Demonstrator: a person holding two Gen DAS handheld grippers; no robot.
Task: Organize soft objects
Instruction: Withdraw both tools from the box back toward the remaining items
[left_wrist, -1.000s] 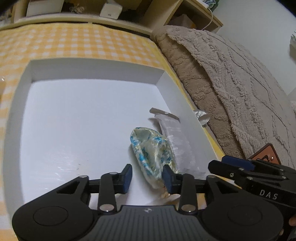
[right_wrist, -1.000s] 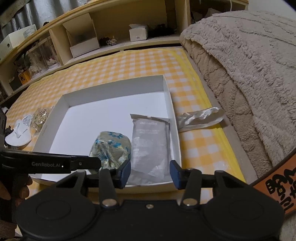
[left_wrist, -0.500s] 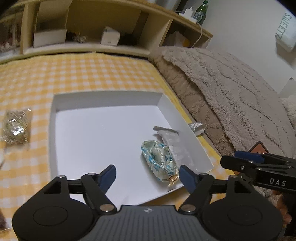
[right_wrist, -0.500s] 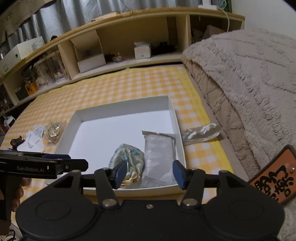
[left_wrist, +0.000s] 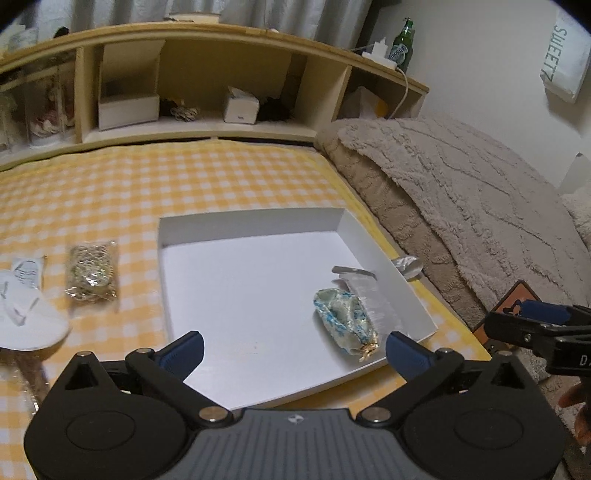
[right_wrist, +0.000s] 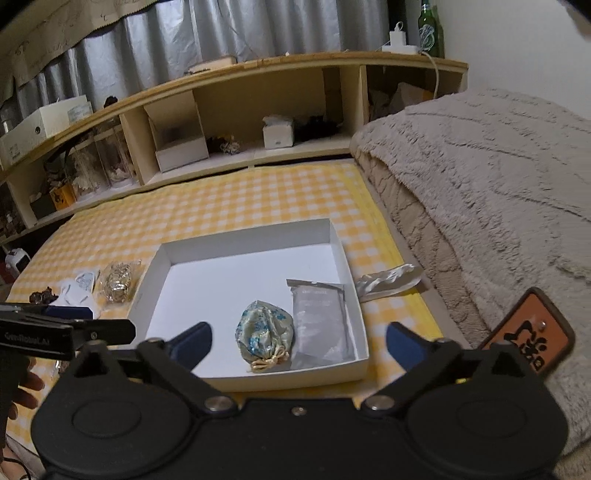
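Soft objects lie in and around a shallow white cardboard box (right_wrist: 343, 254) set on a yellow-and-white checked cloth (right_wrist: 236, 199). Inside the box, near its front right corner, a rounded drawstring pouch (right_wrist: 266, 334) of shiny pale fabric with blue flowers rests with its gold cord pointing toward the front wall. Just beside it on the right, a flat, rectangular silvery packet (right_wrist: 321, 321) lies along the right wall.

Outside the box, a crumpled silver wrapper (right_wrist: 388, 280) sits on the cloth just beyond the right wall. To the left of the box lies a clear bag of gold, tangled contents (left_wrist: 91, 271), and further left a flat white shape (left_wrist: 26, 314) with a small white printed sachet (left_wrist: 26, 271) at its far end.

Both tools hover short of the box's near edge and hold nothing. The left gripper (left_wrist: 293, 349) has its blue-padded fingers spread wide, as does the right gripper (right_wrist: 299, 343). Each tool shows at the edge of the other's view.

A thick, fluffy beige blanket (right_wrist: 498, 192) with a raised wavy pattern rises along the right side. Behind the cloth runs a pale wooden shelf unit (right_wrist: 258, 107) holding small boxes, with a green bottle (left_wrist: 402, 46) on top and grey curtains (right_wrist: 221, 33) behind.
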